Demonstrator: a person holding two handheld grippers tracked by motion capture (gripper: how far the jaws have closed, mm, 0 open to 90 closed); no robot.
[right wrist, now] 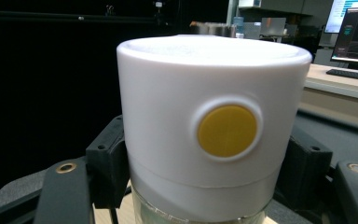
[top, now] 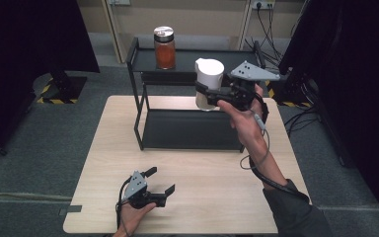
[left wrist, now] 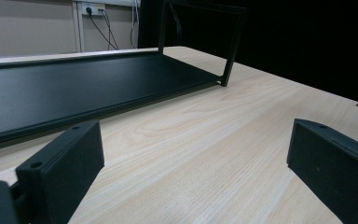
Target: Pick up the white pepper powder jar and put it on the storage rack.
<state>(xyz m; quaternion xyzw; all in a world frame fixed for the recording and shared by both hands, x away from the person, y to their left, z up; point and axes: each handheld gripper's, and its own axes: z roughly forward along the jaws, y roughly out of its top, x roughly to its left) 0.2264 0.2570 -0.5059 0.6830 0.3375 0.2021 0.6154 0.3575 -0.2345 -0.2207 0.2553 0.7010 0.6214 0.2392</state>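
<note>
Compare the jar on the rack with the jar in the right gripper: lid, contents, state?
The orange-filled jar has a metal lid; the white-lidded jar has a tall white cap with a yellow disc. The first stands free on the rack's top shelf; the second is clamped in the right gripper, off the table. Both stand upright.

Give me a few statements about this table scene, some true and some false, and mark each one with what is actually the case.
1. The right tool is shut on the white-lidded jar. True.
2. The jar with the orange contents stands on the lower shelf of the black rack. False: it stands on the top shelf.
3. The left tool holds a spoon. False: its jaws are open with nothing between them, low over the wooden table.
4. The white lid has a round yellow spot on its side. True.
5. The white-lidded jar rests on the table. False: it is held up in the air beside the rack's top shelf.
</note>
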